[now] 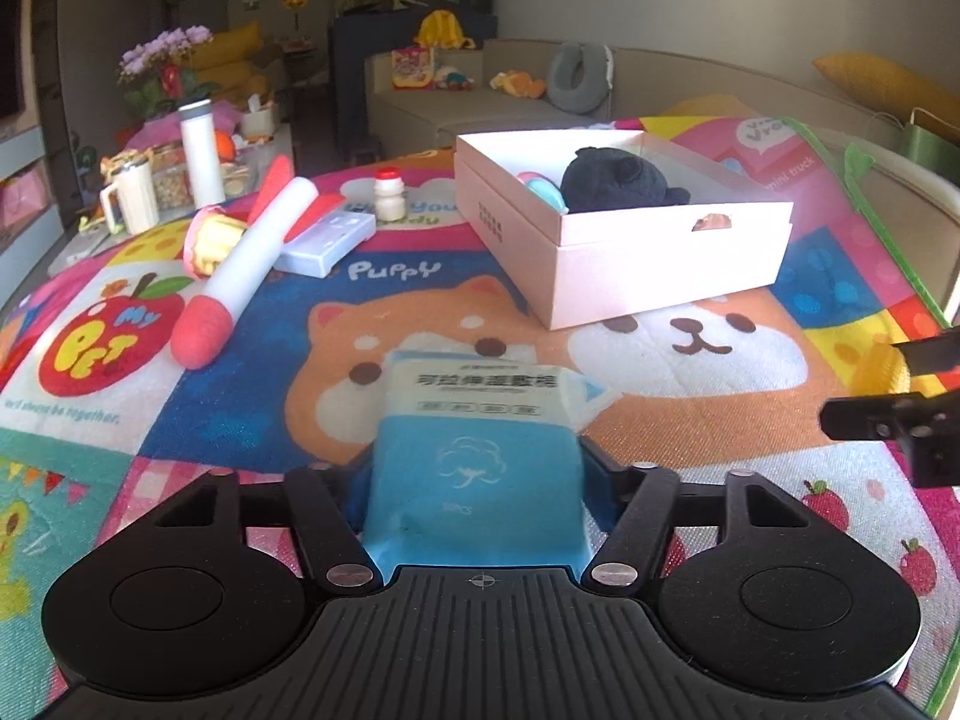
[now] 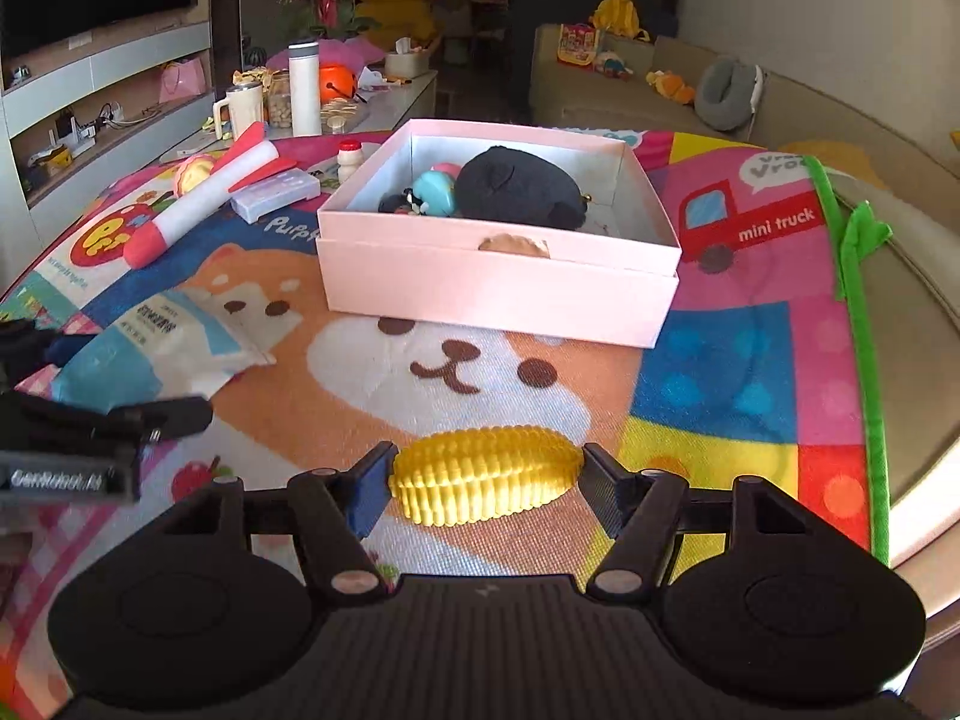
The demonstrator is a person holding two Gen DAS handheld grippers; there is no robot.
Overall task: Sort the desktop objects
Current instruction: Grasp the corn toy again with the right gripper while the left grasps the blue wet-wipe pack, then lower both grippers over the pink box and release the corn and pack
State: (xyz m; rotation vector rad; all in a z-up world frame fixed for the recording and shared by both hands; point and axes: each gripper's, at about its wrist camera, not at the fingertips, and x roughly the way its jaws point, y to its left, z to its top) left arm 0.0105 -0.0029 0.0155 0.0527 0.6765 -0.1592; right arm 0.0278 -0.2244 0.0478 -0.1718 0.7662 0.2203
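My left gripper [image 1: 477, 480] is shut on a blue and white packet of cotton pads [image 1: 480, 396], its pads pressing both sides of the blue end just above the cartoon mat. In the right wrist view my right gripper [image 2: 485, 474] is shut on a yellow toy corn cob [image 2: 480, 456], held crosswise. Behind both stands an open pink box [image 2: 498, 294] holding a black plush [image 2: 510, 186] and small toys. The box [image 1: 660, 264] lies to the right in the left wrist view, where the right gripper [image 1: 882, 381] shows at the edge.
A red and white toy rocket [image 1: 246, 264], a light blue case [image 1: 327, 243], a small white bottle [image 1: 389, 195] and a yellow toy lie at the mat's far left. A white flask [image 1: 201, 150] and mug stand beyond. The mat's green edge [image 2: 864, 312] runs along the right.
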